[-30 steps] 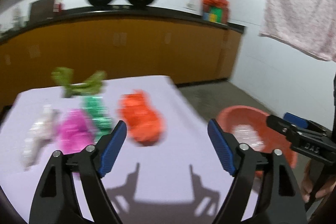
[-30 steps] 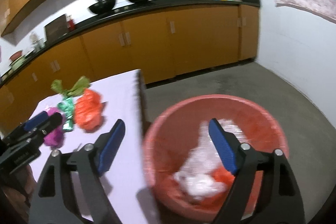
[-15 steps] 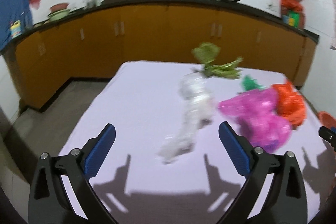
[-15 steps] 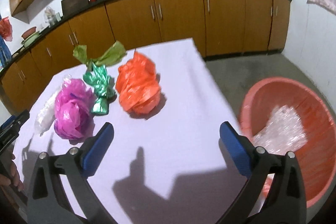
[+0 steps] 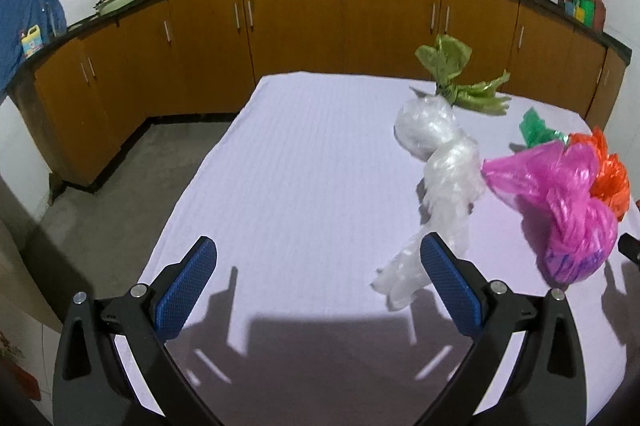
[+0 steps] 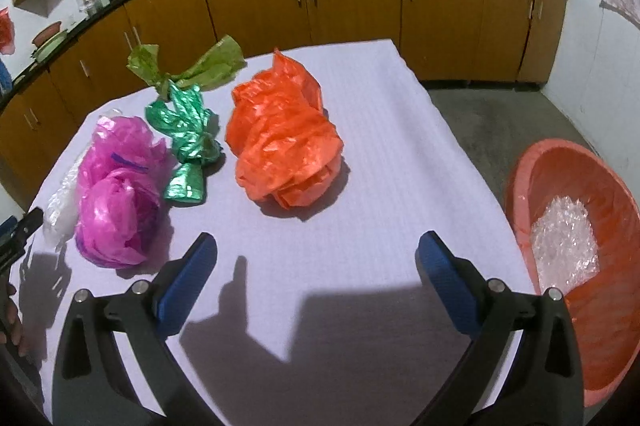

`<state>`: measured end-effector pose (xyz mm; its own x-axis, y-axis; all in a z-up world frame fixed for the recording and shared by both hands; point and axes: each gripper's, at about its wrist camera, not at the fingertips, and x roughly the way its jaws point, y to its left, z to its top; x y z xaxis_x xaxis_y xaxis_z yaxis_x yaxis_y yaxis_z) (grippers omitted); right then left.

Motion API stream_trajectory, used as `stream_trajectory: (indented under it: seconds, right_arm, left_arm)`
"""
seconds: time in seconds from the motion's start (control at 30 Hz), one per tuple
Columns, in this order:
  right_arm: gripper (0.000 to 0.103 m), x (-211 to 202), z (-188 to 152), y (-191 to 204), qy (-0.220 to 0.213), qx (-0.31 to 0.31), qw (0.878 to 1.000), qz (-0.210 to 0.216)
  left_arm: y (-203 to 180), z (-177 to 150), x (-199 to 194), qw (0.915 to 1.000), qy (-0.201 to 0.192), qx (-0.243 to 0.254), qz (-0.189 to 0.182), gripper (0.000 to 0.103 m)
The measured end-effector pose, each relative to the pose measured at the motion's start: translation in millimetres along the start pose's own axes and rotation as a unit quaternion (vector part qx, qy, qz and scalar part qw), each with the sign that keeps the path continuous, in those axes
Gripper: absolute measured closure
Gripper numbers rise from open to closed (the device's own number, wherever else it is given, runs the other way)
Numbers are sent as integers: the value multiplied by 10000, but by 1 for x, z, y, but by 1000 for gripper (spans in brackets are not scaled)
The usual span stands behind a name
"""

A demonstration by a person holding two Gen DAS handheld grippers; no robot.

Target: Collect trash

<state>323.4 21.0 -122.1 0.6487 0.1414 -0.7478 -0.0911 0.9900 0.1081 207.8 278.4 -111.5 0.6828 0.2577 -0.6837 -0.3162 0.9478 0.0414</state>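
Observation:
Several crumpled plastic bags lie on the white table (image 6: 384, 162). In the right wrist view: an orange bag (image 6: 284, 142), a dark green bag (image 6: 186, 142), an olive green bag (image 6: 188, 66), a pink bag (image 6: 116, 198) and a clear bag (image 6: 62, 204). In the left wrist view: the clear bag (image 5: 440, 162), pink bag (image 5: 560, 202), olive bag (image 5: 460, 74) and orange bag (image 5: 610, 174). My left gripper (image 5: 318, 290) is open and empty, its right finger near the clear bag's tail. My right gripper (image 6: 316, 284) is open and empty, in front of the orange bag.
A red basin (image 6: 592, 266) holding clear plastic stands on the floor right of the table. Brown cabinets (image 5: 288, 26) with a black counter and woks line the back wall. The left gripper's tip (image 6: 20, 234) shows at the right view's left edge.
Both grippers swung left, away from the red basin and towards the bags on the table. Both stayed open and empty.

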Motion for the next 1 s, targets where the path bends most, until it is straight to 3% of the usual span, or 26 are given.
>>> stream_trajectory:
  seconds: [0.37, 0.63, 1.0]
  right_arm:
    - [4, 11, 1, -7, 260, 185, 9995, -87]
    - [4, 23, 1, 6, 538, -179, 9970, -529]
    - [4, 33, 11, 7, 537, -3, 9962, -692]
  left_arm:
    - [-1, 0, 0, 10000, 31, -7, -15, 2]
    - [-4, -3, 9, 9993, 346, 102, 11, 2]
    - [14, 3, 40, 9939, 958, -522, 173, 2]
